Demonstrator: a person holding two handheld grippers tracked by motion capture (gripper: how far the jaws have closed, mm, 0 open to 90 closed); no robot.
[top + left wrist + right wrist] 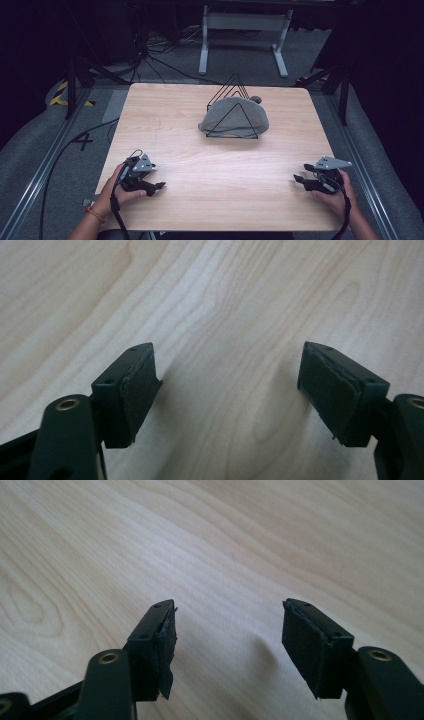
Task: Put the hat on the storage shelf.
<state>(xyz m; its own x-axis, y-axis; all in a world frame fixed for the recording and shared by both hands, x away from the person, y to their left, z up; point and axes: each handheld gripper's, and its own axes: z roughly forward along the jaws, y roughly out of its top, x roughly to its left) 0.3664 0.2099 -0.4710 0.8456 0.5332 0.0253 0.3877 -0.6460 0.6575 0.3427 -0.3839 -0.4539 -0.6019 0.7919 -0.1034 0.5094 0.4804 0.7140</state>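
Observation:
A grey cap [235, 118] rests in a black wire rack [231, 107] at the far middle of the wooden table [210, 165]. My left gripper [158, 187] is held low near the front left of the table, far from the cap. In the left gripper view its pads [142, 390] stand wide apart with bare wood between them, so my left gripper [227, 390] is open. My right gripper [298, 179] sits near the front right edge. In the right gripper view my right gripper [227, 645] is open too, its pads [305, 650] empty over the wood.
Metal rails [45, 165] run along both sides of the table. Cables [150, 55] and a white stand [245, 35] lie on the grey floor behind it. The table's front edge is close to both hands.

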